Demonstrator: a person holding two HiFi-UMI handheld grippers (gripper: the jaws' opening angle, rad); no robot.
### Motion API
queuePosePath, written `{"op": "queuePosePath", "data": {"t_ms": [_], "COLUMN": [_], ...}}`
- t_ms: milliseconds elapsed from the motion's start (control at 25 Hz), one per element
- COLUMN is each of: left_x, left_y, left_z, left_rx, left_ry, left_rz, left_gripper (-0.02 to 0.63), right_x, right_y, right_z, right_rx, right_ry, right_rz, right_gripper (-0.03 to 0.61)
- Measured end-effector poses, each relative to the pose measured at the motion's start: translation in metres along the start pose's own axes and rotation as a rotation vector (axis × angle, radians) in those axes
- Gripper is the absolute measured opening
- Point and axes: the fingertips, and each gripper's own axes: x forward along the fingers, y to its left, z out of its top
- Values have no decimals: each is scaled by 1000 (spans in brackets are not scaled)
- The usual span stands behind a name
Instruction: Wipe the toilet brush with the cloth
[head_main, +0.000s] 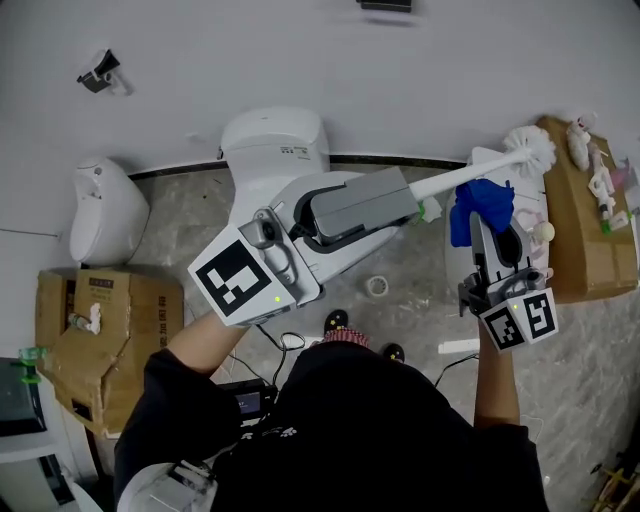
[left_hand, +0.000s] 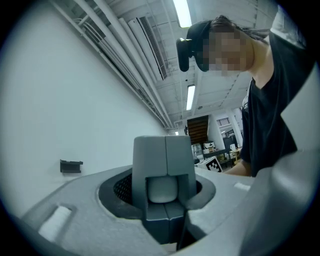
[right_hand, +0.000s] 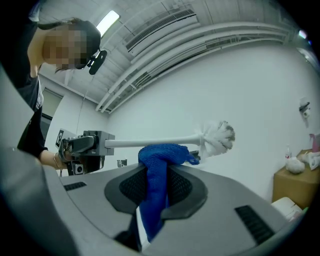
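1. Head view: white toilet (head_main: 275, 140) stands against the wall.
2. Left gripper (head_main: 415, 205) is level, jaws pinched on the handle end of the toilet brush (head_main: 480, 172), bristles pointing right.
3. Right gripper (head_main: 487, 225) has its jaws clamped on the blue cloth (head_main: 482, 200).
4. Cloth is bunched against the handle, near the bristles.

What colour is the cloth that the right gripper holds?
The cloth is bright blue; the right gripper view shows it best.
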Motion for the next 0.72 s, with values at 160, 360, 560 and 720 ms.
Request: {"op": "queuePosePath", "data": {"t_ms": [160, 360, 560, 720], "left_x": [-3, -3, -2, -2], "left_y": [7, 10, 10, 9], "left_z": [-12, -15, -13, -13], "left_rx": [-16, -28, 5, 27], "left_ry": [24, 35, 52, 77], "left_rz": [30, 53, 49, 40], "left_gripper": [179, 179, 179, 179], "right_x": [2, -1, -3, -5], "right_y": [0, 2, 2, 1], "right_z": [-3, -4, -4, -1], "right_rx": [8, 8, 18, 17], "right_ry": [2, 5, 6, 0], "right_rz": [16, 32, 46, 55], "right_gripper": [77, 77, 77, 77]}}
